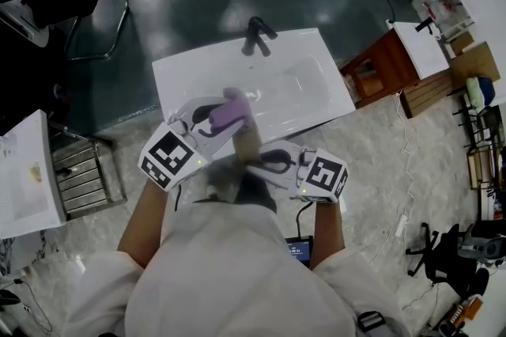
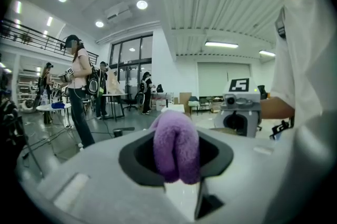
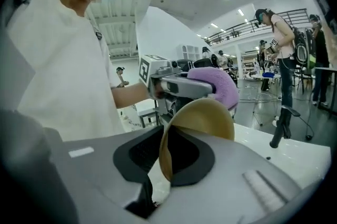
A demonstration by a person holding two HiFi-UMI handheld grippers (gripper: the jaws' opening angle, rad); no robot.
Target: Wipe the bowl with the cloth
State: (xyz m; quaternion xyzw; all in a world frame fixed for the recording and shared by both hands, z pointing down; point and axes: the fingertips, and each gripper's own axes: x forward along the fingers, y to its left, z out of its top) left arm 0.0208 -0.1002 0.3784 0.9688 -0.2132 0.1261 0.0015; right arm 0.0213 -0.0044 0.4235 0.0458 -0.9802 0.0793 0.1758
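The left gripper (image 1: 220, 117) has its jaws clamped on a purple fluffy cloth (image 2: 176, 146), folded over and bulging up between them. The right gripper (image 1: 259, 162) has its jaws pinching the rim of a tan round bowl (image 3: 202, 125), held tilted on edge. The cloth sits just beside the bowl; whether they touch is unclear. Both are above the near edge of a white washbasin counter (image 1: 183, 76), with a black tap (image 1: 257, 35) at its far side
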